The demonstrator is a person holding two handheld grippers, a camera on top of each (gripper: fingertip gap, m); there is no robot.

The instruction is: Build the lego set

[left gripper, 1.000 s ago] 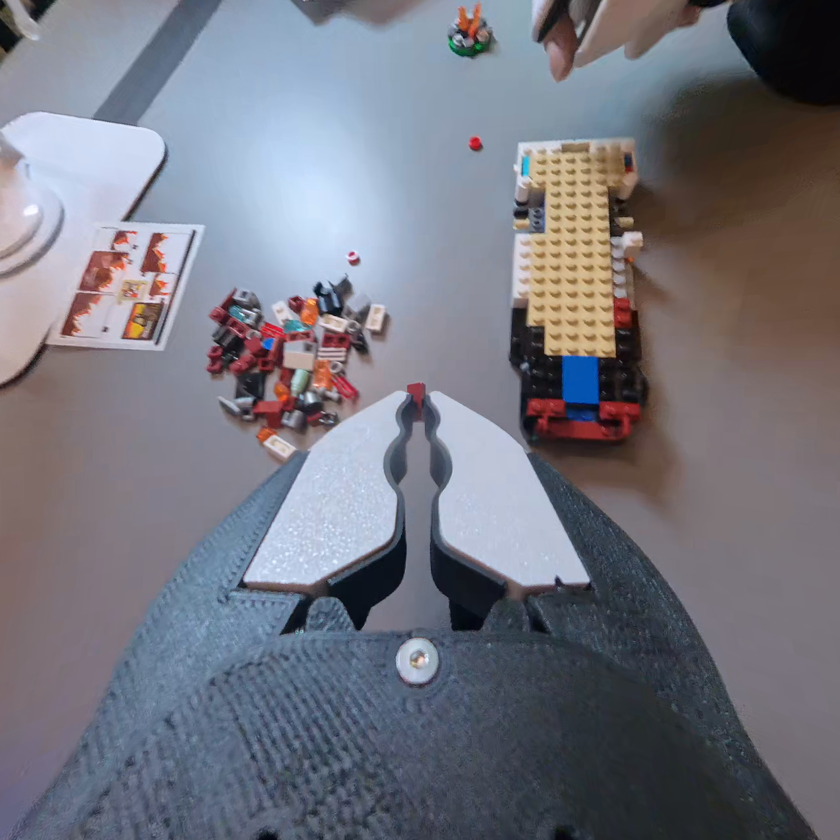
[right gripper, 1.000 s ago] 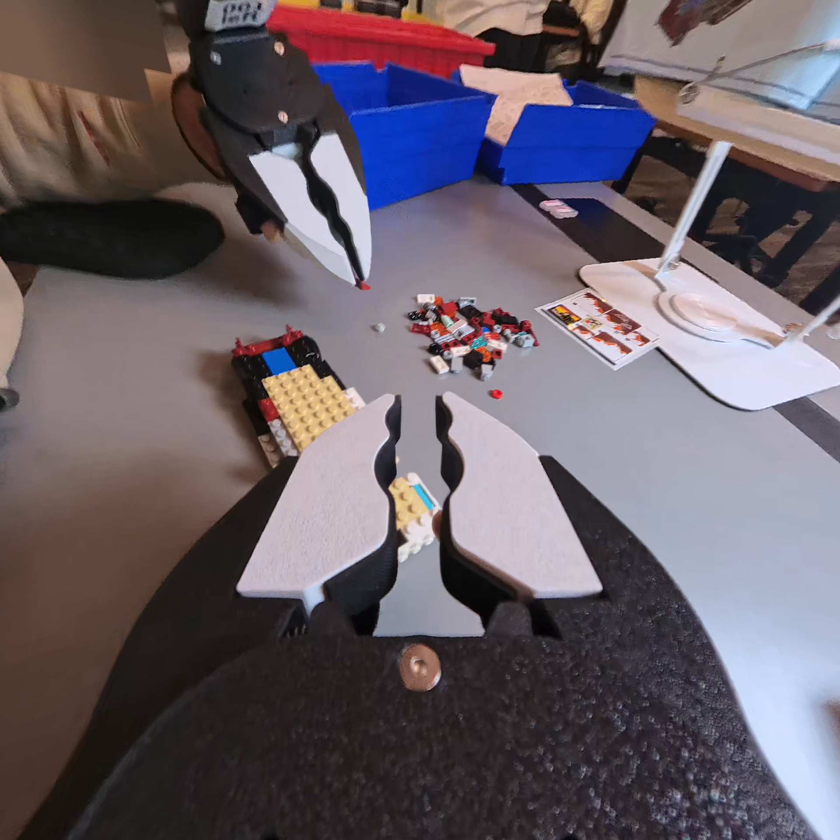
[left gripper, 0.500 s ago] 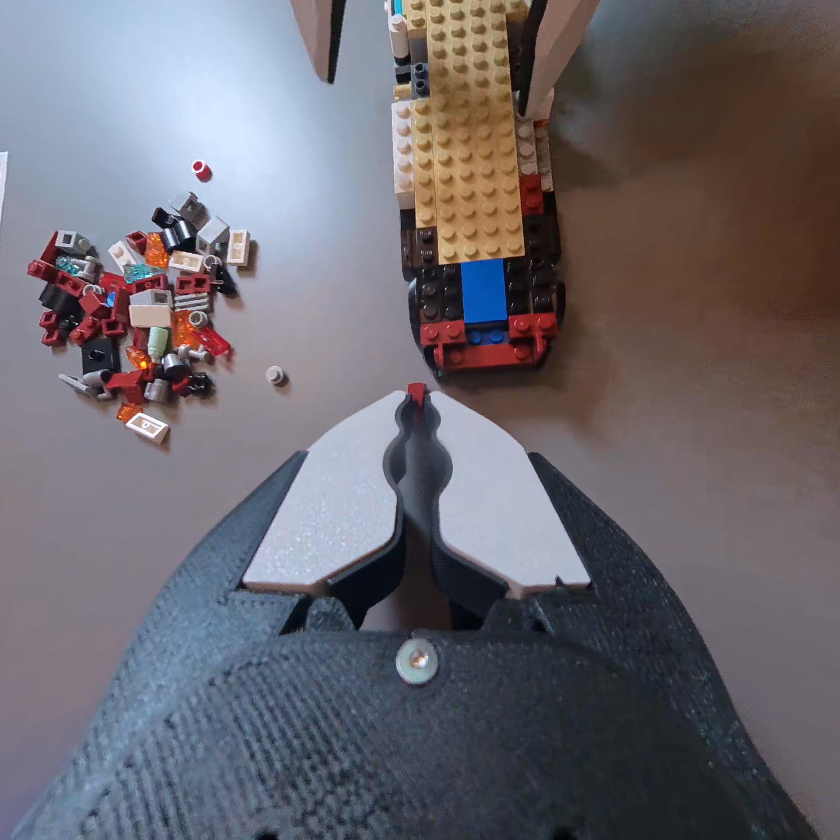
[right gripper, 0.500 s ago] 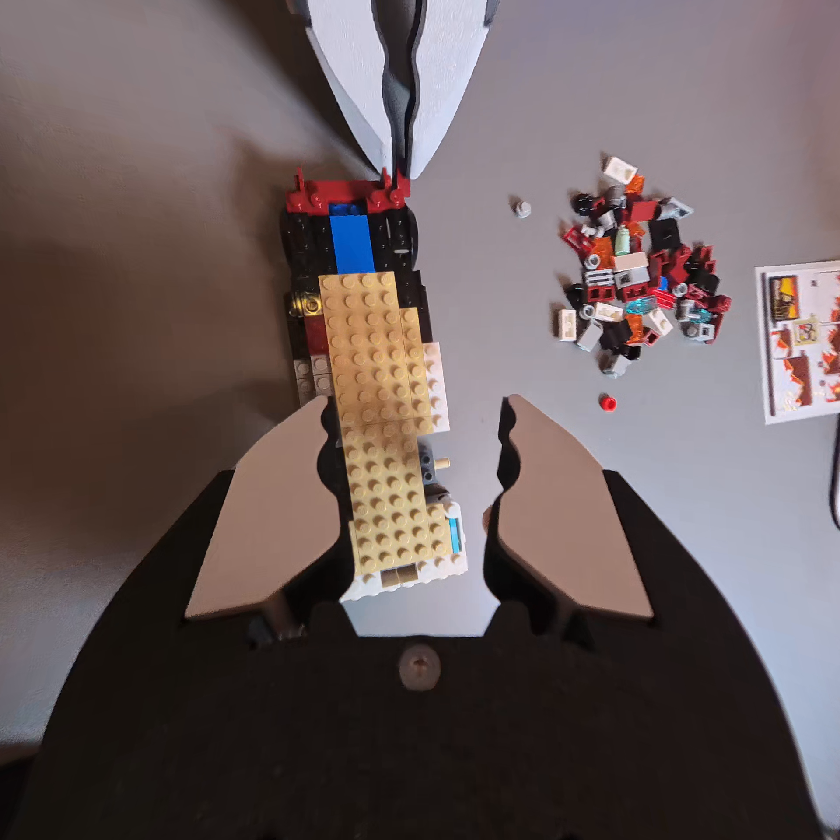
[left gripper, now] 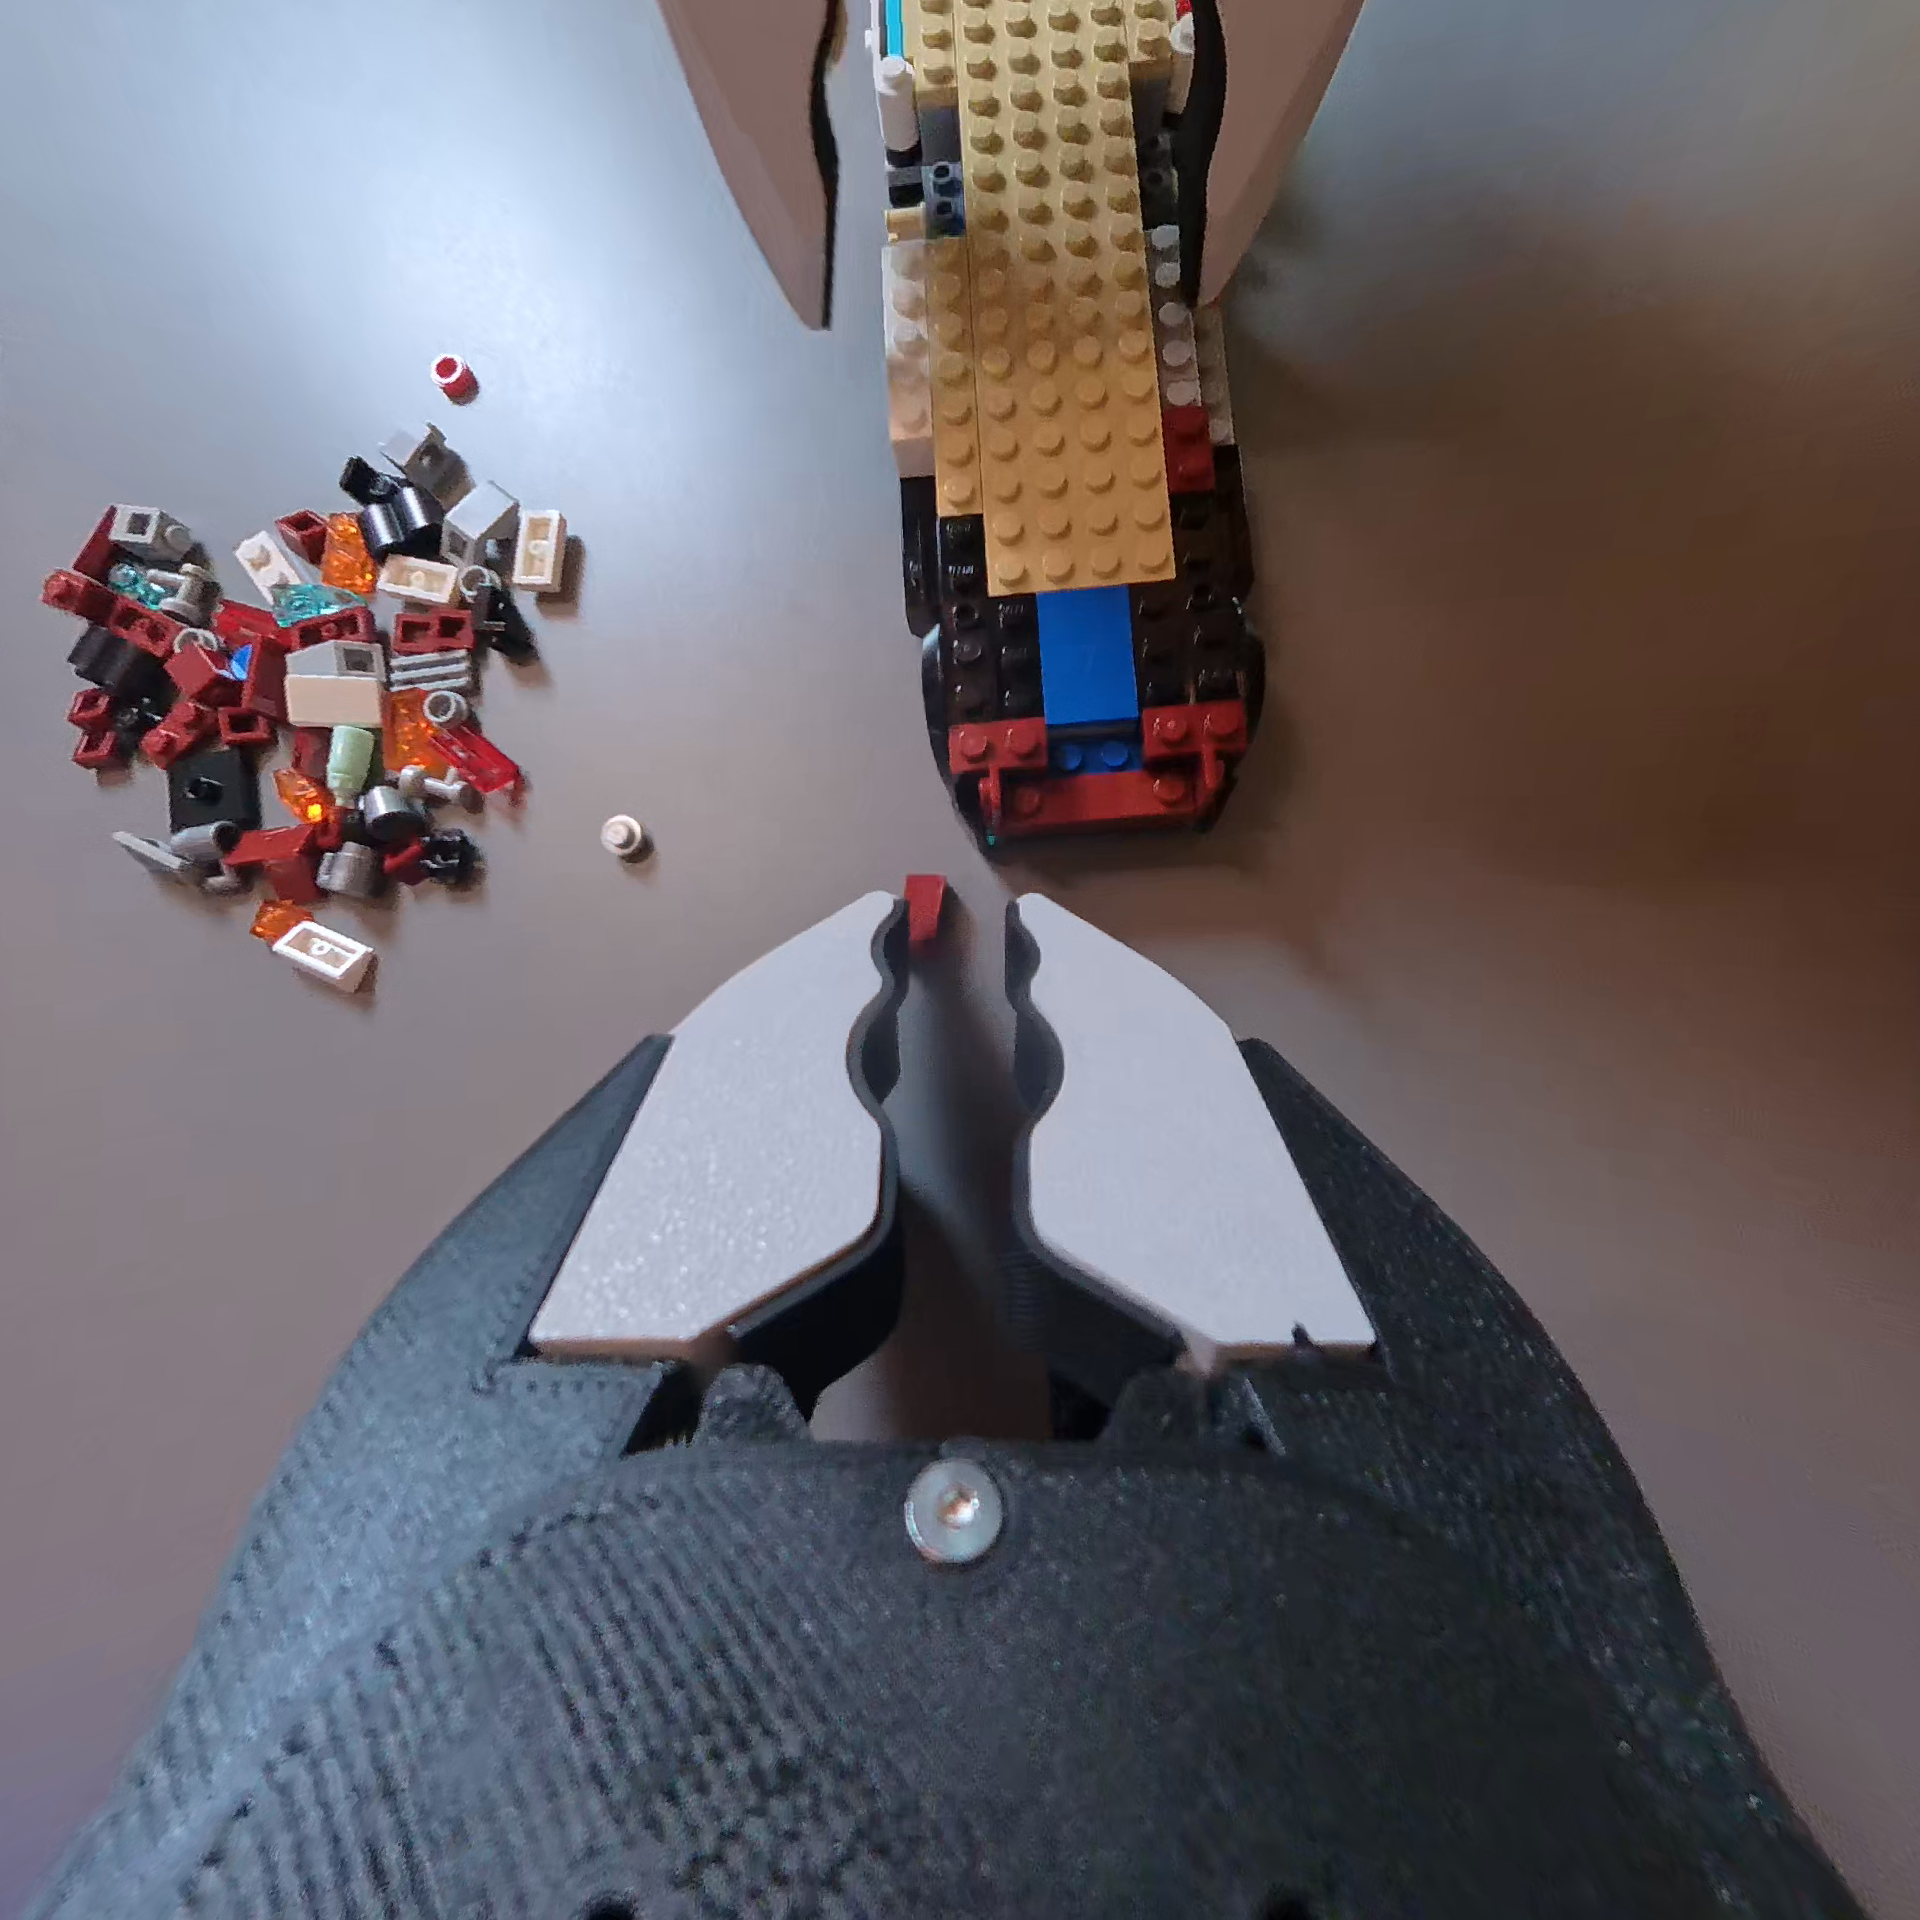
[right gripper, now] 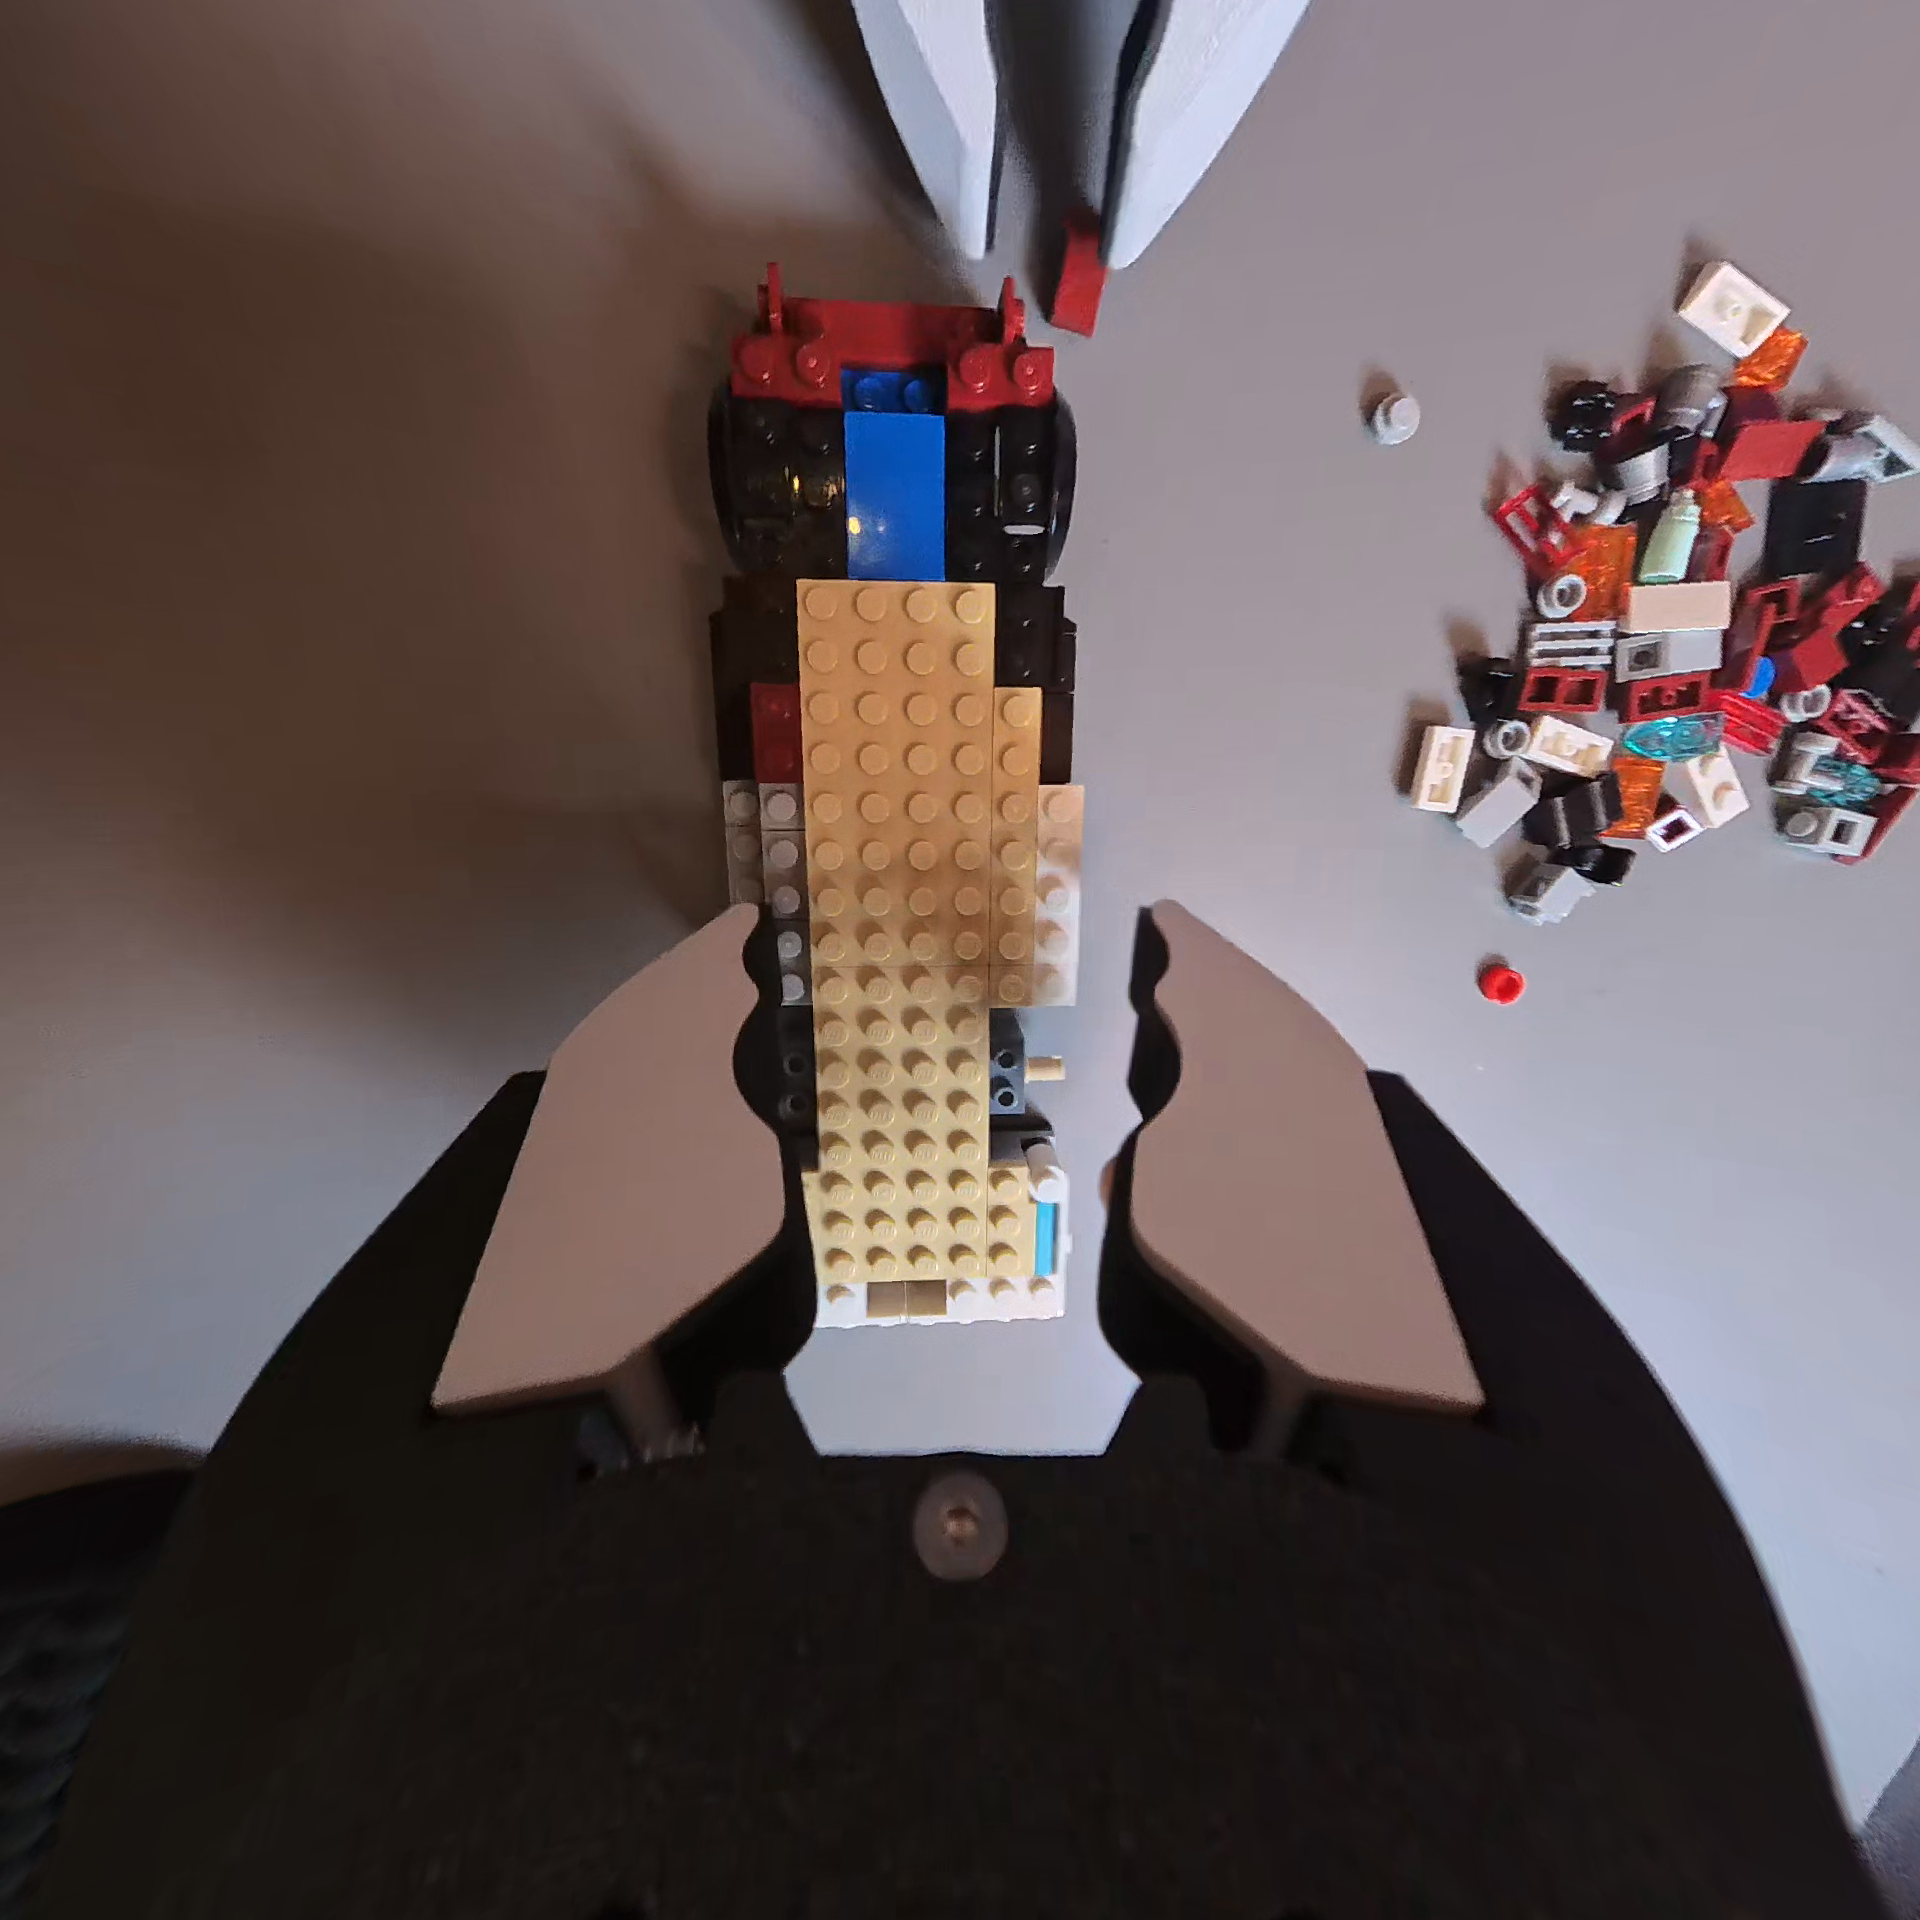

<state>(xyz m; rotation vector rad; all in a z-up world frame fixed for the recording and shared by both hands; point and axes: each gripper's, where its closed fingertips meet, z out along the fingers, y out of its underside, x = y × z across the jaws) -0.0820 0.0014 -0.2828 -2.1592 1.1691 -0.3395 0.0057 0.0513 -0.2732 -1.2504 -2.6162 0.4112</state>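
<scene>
The left gripper (left gripper: 953,906) is standing open; a small dark red plastic brick (left gripper: 925,909) is leaning against one pad only. The right gripper (right gripper: 948,920) is spreading wide around the long tan-topped brick model (right gripper: 914,831), one side visibly apart. A pile of loose small bricks (left gripper: 301,675) is lying beside on the grey table (left gripper: 1558,727).

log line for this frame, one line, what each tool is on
left tool: jaws apart, small red piece against one finger only | right tool: open, straddling brick vehicle, gap on one side | loose brick pile beside
</scene>
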